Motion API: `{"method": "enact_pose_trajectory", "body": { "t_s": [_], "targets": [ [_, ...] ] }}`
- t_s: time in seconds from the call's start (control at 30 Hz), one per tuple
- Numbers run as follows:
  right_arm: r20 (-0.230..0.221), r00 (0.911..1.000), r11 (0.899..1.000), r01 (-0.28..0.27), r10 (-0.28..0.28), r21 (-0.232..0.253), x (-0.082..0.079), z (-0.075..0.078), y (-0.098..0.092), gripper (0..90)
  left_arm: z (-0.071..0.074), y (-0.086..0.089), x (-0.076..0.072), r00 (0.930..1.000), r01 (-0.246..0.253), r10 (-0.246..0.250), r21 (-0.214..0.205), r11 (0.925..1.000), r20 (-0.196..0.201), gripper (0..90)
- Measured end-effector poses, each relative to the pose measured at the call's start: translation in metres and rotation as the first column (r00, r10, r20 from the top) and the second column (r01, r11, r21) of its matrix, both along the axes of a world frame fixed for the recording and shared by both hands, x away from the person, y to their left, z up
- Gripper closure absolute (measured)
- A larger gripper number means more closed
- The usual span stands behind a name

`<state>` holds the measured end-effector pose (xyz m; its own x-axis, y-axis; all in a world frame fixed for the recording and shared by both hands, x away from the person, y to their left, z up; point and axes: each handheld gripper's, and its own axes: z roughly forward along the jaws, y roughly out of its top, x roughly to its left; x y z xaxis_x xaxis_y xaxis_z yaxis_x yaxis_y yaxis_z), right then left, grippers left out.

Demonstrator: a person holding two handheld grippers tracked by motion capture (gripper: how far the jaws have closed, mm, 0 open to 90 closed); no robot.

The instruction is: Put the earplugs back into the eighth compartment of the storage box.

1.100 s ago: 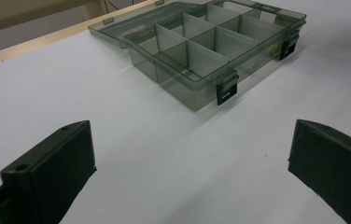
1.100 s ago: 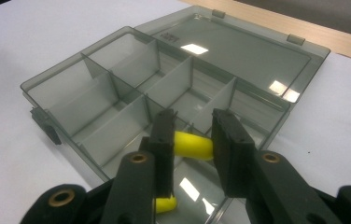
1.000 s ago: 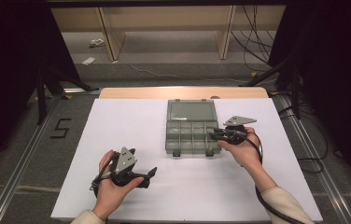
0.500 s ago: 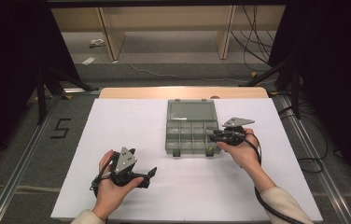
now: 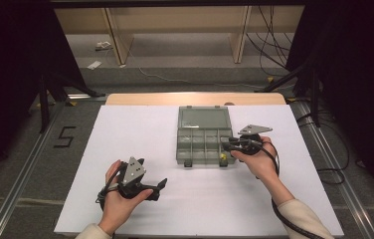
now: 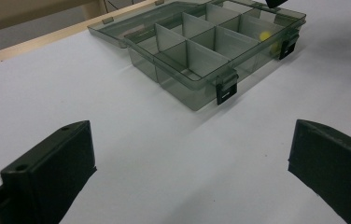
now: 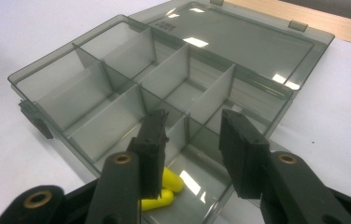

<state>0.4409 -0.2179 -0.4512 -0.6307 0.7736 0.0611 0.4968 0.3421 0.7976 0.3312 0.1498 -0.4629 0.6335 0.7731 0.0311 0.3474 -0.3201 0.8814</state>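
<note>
A smoky clear compartment box (image 5: 183, 149) lies open mid-table, its lid (image 5: 204, 118) folded flat behind it. Two yellow pieces (image 7: 164, 193) rest in its front right compartment, also visible as a yellow spot (image 5: 222, 158) from above. My right gripper (image 7: 192, 121) hovers just over that compartment at the box's right front corner (image 5: 226, 144). Its jaws have just been opening and nothing is between them. My left gripper (image 5: 160, 186) rests low on the white sheet at the front left, pointing at the box (image 6: 197, 51), its jaws (image 6: 190, 144) wide open and empty.
A white sheet (image 5: 125, 139) covers the table, with a wooden edge (image 5: 145, 98) at the back. Two black latches (image 6: 226, 91) hang on the box's front wall. Cables trail on the floor at the right (image 5: 334, 164). Dark stands flank the table.
</note>
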Motion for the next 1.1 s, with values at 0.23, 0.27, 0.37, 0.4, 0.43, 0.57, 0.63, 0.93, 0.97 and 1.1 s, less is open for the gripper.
{"method": "enact_pose_trajectory", "body": {
  "t_s": [0.23, 0.27, 0.37, 0.4, 0.43, 0.57, 0.63, 0.93, 0.97, 1.1],
  "targets": [
    [0.017, 0.9996, 0.999, 0.024, -0.025, 0.026, 0.001, 0.003, -0.003, 52.8, 0.000, 0.000, 0.000, 1.0000, 0.000, 0.000, -0.001, 1.0000, 0.000, 0.0],
    [0.022, 0.9993, 0.999, 0.030, -0.031, 0.032, 0.001, 0.003, -0.003, 51.2, 0.000, 0.000, 0.000, 1.0000, 0.001, -0.001, -0.001, 1.0000, 0.000, 0.0],
    [0.036, 0.9986, 0.998, 0.038, -0.040, 0.049, 0.001, 0.005, -0.005, 44.1, 0.000, 0.000, 0.000, 1.0000, 0.001, -0.001, -0.002, 1.0000, -0.001, 0.0],
    [0.039, 0.9981, 0.997, 0.046, -0.048, 0.057, 0.001, 0.006, -0.006, 40.9, 0.000, 0.000, 0.000, 1.0000, 0.002, -0.002, -0.002, 1.0000, -0.001, 0.0],
    [0.045, 0.9976, 0.997, 0.049, -0.052, 0.062, 0.002, 0.006, -0.006, 37.9, 0.000, 0.000, 0.000, 1.0000, 0.002, -0.002, -0.002, 1.0000, -0.001, 0.0],
    [0.066, 0.9956, 0.994, 0.061, -0.067, 0.086, 0.003, 0.008, -0.009, 32.2, -0.001, 0.002, 0.000, 1.0000, 0.003, -0.003, -0.003, 1.0000, -0.003, 0.0],
    [0.076, 0.9944, 0.993, 0.066, -0.074, 0.103, 0.003, 0.010, -0.011, 30.4, -0.001, 0.002, 0.000, 1.0000, 0.003, -0.003, -0.004, 1.0000, -0.005, 0.0],
    [0.094, 0.9918, 0.989, 0.074, -0.086, 0.128, 0.004, 0.015, -0.016, 27.4, -0.002, 0.002, 0.001, 0.9999, 0.005, -0.005, -0.012, 0.9999, -0.010, 0.0],
    [0.091, 0.9920, 0.989, 0.076, -0.088, 0.125, 0.004, 0.015, -0.017, 27.4, -0.002, 0.002, 0.001, 0.9999, 0.004, -0.004, -0.014, 0.9999, -0.011, 0.0],
    [0.086, 0.9920, 0.989, 0.082, -0.093, 0.120, 0.004, 0.015, -0.018, 27.4, -0.002, 0.002, 0.001, 1.0000, 0.002, -0.003, -0.015, 0.9999, -0.008, 0.0]
  ]
}}
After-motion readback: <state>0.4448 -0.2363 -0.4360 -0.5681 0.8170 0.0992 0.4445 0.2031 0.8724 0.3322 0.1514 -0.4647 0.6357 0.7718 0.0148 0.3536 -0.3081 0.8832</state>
